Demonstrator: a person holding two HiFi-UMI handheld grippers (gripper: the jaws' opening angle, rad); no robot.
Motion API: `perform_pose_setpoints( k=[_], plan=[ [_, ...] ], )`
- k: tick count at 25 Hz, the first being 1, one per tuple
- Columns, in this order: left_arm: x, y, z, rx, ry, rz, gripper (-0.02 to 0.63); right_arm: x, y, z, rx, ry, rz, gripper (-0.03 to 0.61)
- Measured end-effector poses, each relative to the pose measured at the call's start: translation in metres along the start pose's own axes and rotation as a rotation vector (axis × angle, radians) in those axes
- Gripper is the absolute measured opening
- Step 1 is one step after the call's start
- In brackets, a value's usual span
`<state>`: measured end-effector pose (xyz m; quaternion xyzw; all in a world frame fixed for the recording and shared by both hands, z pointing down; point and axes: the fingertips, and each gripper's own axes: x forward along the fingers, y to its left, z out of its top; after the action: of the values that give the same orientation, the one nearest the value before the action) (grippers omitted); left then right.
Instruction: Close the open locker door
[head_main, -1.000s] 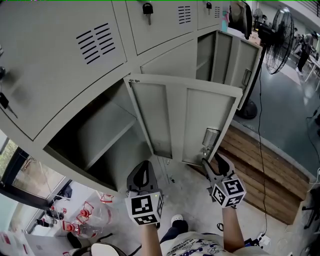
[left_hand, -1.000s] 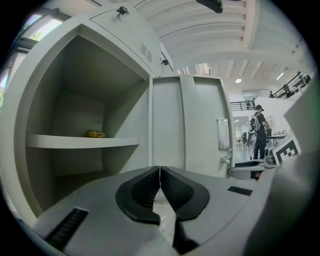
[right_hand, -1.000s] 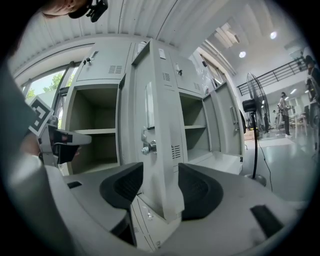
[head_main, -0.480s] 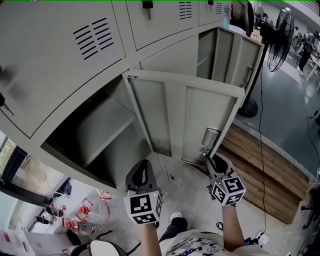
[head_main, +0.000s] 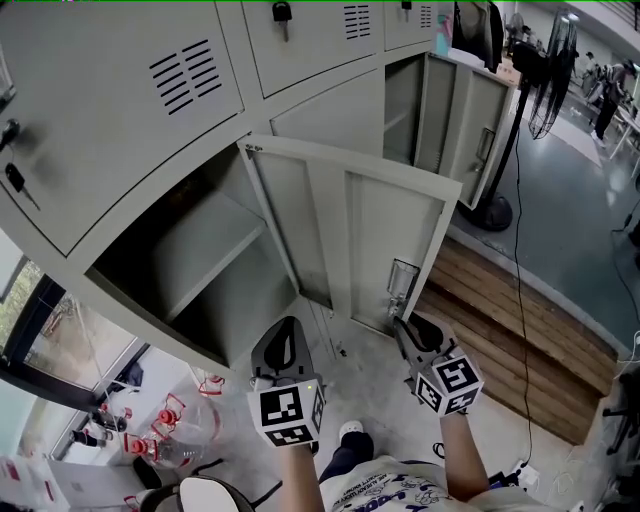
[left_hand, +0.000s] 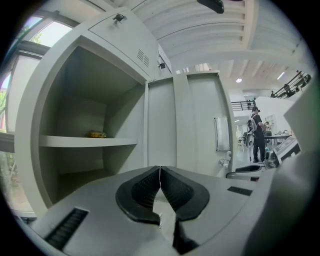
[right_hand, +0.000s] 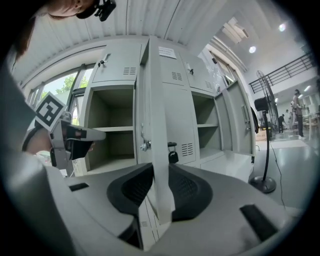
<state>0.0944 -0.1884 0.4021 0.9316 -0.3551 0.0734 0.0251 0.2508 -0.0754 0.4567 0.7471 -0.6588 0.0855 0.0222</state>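
Grey lockers (head_main: 120, 90) | right hand-held gripper (head_main: 399, 323) just clamped door edge (right_hand: 156, 125) | left hand-held gripper (head_main: 288, 328) closed

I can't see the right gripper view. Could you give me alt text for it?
The right hand-held gripper, whose jaws have just been closing, clamps the edge of the open locker door, seen edge-on. Behind stand grey lockers, some open and shelved, and a floor fan at right.

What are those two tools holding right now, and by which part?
The right tool, whose jaws have just been closing, clamps the door by its free edge. The left tool is shut and empty.
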Motion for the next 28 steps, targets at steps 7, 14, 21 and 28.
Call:
perform_pose_setpoints(
  k=[7, 14, 21, 28],
  plan=[
    [-0.022, -0.007, 0.0, -0.001, -0.008, 0.017, 0.008, -0.015, 0.032, -0.004, -0.031, 0.015, 0.085, 0.089],
    [-0.05, -0.006, 0.0, -0.005, -0.017, 0.059, 0.008, -0.026, 0.066, -0.007, -0.066, 0.016, 0.179, 0.089],
    [-0.08, 0.004, -0.004, -0.007, -0.015, 0.126, 0.008, -0.031, 0.098, -0.009, -0.095, 0.011, 0.254, 0.094],
    [-0.112, 0.024, -0.009, -0.016, -0.014, 0.212, 0.008, -0.031, 0.127, -0.01, -0.117, 0.002, 0.325, 0.107]
  ],
)
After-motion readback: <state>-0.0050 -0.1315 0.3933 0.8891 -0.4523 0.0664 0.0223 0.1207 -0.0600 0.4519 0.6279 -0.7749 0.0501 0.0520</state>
